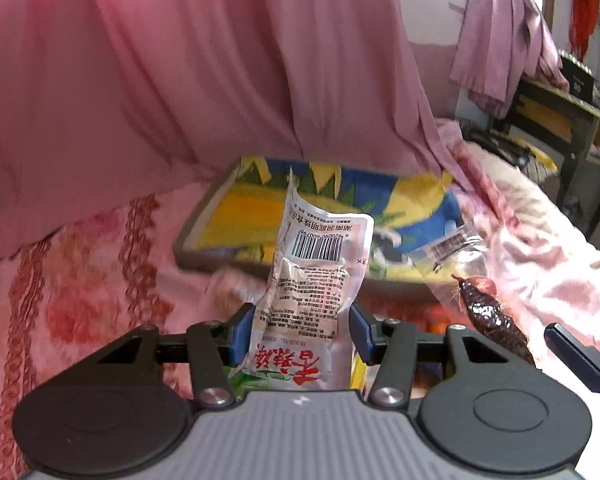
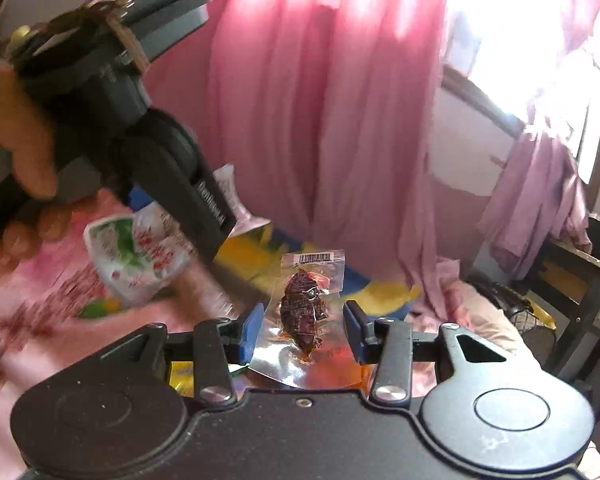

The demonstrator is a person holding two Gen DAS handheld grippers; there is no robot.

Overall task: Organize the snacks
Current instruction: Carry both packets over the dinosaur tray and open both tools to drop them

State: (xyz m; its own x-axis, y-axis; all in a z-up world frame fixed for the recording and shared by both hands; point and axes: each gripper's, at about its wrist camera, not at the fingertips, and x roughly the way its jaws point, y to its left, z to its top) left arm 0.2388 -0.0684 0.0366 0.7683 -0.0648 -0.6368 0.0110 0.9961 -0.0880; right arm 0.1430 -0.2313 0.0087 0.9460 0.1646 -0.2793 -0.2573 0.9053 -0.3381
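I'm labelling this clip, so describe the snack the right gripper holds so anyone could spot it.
Start at the pink curtain, then drop to the colourful tray below it. In front, the right gripper holds a clear pouch with dark brown meat, unlike the white printed packet beside it.

Pink curtain [image 1: 180, 80] close behind tray [image 1: 204, 216]

Pink curtain [image 1: 180, 60], hanging in folds across the background. Pink floral bedspread [image 1: 80, 280], patterned with red. Lilac garment [image 2: 540, 200], hung near a bright window [image 2: 520, 40]. Dark metal rack [image 1: 560, 120] at right, with yellow items on its shelf. White wall [image 1: 428, 0] behind.
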